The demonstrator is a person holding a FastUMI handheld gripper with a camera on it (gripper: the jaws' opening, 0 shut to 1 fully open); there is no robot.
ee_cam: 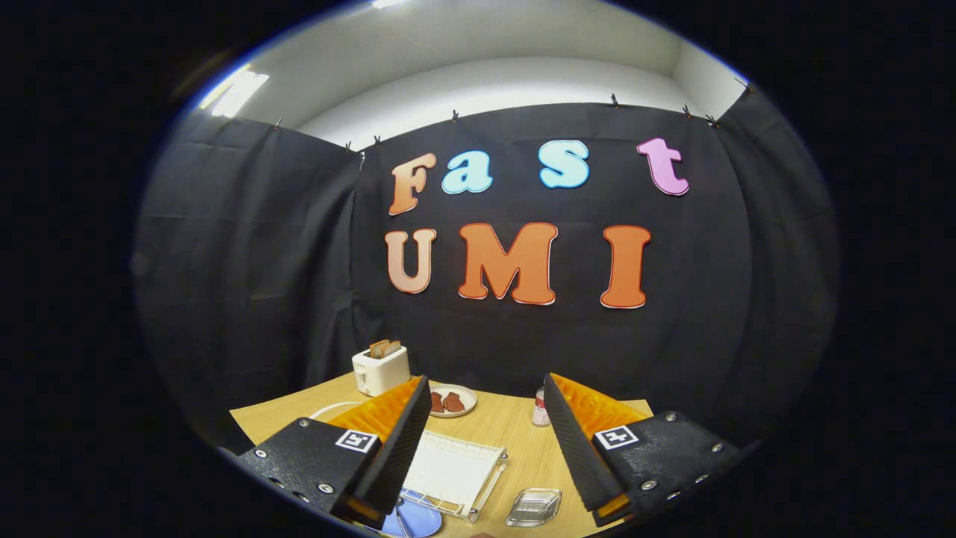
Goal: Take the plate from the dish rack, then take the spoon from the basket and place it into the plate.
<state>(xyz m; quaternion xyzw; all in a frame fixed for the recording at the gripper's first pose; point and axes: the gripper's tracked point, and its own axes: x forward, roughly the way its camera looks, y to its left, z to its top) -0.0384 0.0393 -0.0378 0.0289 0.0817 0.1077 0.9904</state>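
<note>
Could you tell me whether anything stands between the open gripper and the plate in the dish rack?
Nothing visible does: the gripper is open above the dish rack, with the blue plate at the rack's near edge.

You have one toaster [380,370] with two slices of toast [385,348] in it, one small plate [453,401] bearing two brown pieces, one small bottle [540,408], one white rack [455,473], one blue plate [412,518] and one clear basket [534,506] on one table [515,433].

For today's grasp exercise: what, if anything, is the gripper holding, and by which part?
Nothing. The gripper is open, its fingers wide apart above the table.
</note>
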